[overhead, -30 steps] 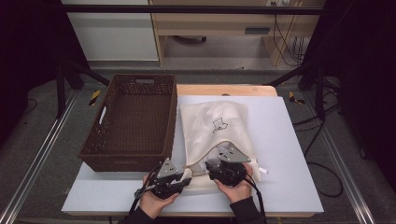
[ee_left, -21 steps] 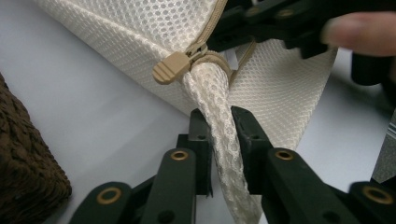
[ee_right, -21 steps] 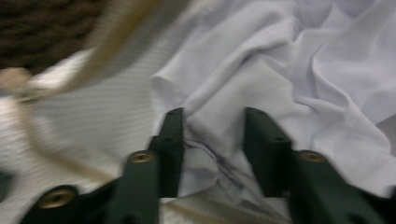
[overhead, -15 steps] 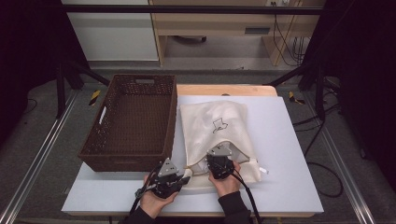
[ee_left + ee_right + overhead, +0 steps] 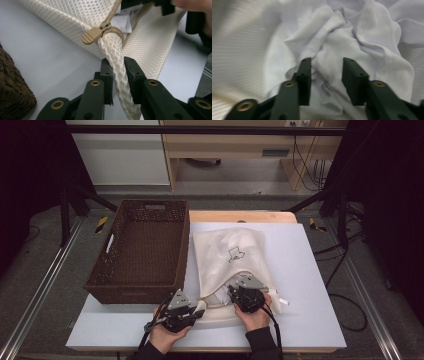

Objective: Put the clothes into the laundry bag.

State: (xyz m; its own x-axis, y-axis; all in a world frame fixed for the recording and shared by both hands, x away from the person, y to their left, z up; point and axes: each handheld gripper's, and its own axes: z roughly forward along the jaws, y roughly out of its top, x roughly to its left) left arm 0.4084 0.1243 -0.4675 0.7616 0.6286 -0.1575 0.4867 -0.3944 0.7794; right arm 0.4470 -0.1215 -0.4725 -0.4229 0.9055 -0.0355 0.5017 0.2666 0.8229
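high view: mesh bag (image 5: 231, 260) lies on the table (image 5: 310, 270) right of the basket (image 5: 137, 250), mouth toward the person. l gripper (image 5: 197, 310) sits at the bag's near-left corner, r gripper (image 5: 239, 292) at its mouth.

left gripper view: jaws clamp the bag's twisted mesh strap (image 5: 117, 65) just below the zip pull (image 5: 91, 35); zip part open, cloth inside.

right gripper view: jaws apart, just been opening, a fold of white cloth (image 5: 352, 32) between them, pads not pressing it. blurry at left.

cloth looks light, soft, floppy, prob drags when pulled; best pinch a thick bunched fold. bag needs its corner pinned.
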